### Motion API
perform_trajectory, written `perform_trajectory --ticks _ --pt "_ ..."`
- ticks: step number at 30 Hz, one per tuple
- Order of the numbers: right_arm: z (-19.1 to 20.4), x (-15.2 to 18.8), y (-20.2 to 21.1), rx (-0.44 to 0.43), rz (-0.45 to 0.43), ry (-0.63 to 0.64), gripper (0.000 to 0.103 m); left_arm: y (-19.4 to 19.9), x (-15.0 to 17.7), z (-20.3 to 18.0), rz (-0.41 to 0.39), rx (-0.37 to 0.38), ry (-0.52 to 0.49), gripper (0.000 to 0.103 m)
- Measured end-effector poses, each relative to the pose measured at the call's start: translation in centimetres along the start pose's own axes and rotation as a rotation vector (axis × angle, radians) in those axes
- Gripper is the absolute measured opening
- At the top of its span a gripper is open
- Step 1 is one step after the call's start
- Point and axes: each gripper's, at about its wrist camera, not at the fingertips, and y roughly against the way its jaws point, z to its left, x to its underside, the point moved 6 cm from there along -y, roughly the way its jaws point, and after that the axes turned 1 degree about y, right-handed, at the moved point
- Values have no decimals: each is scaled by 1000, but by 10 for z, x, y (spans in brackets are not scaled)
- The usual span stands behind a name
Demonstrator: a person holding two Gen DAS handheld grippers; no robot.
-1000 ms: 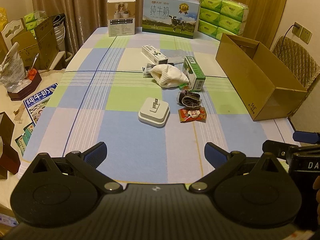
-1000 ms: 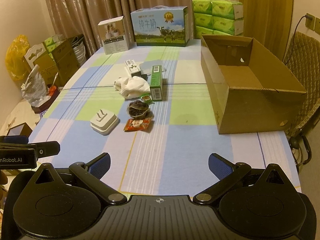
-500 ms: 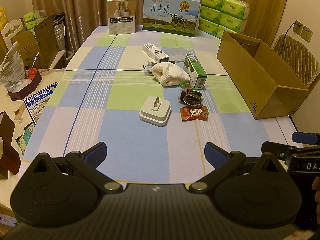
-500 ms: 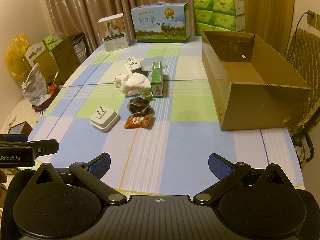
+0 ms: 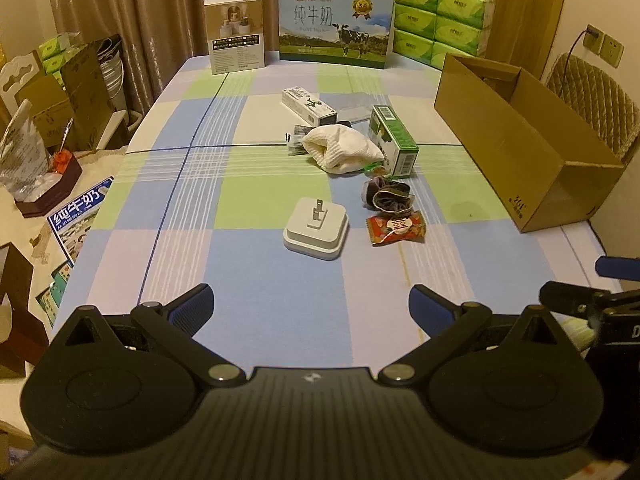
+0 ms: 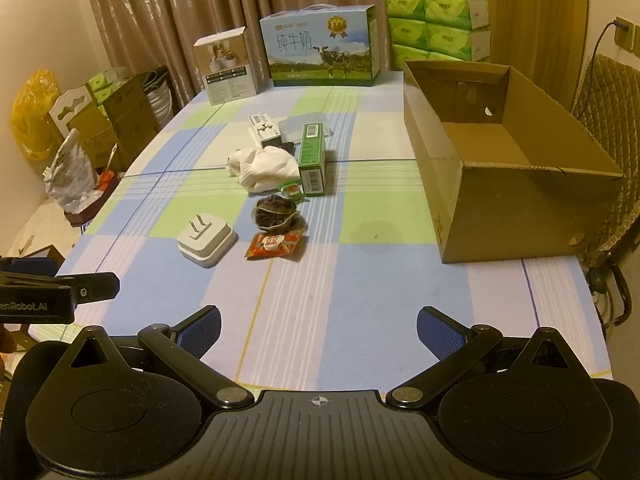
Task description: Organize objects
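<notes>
Room: brown curtains hang behind a bench covered in a blue, green and white checked cloth (image 5: pixel 256 280).
Back row: a blue milk carton case (image 5: pixel 335 26) printed "纯牛奶" with a cow and "PURE MILK", a beige product box (image 5: pixel 235 34), and stacked green tissue packs (image 5: pixel 440 20).
Target box: an open brown cardboard box (image 6: pixel 516 184) stands at the bench's right side; only the right wrist view looks into it.
Loose things: a white square plug adapter (image 5: pixel 316 229) lies prongs up, just beside a red snack packet (image 5: pixel 396 227); beyond them sit a dark crumpled wrapper (image 5: pixel 387 196), a white knitted cloth (image 5: pixel 340 150), a green barcoded carton (image 5: pixel 393 140) and a white barcoded carton (image 5: pixel 307 106).
Left gripper (image 5: pixel 310 304): jaws spread, holding nothing, over the near bench edge.
Right gripper (image 6: pixel 318 326): jaws spread, holding nothing.
Writing: "enRobot.AI" reads on the left tool's side in the right wrist view.
Left view only: a blue "纯牛奶" leaflet (image 5: pixel 80 216) lies off the bench.
</notes>
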Motion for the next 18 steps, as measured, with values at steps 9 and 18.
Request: perform_trajectory --ticks 9,18 --pt "1 -7 -19 -28 -14 22 101 -30 -10 6 23 16 -69 101" --pt "6 -17 -57 -59 -15 62 100 -76 -24 7 44 40 -134 100"
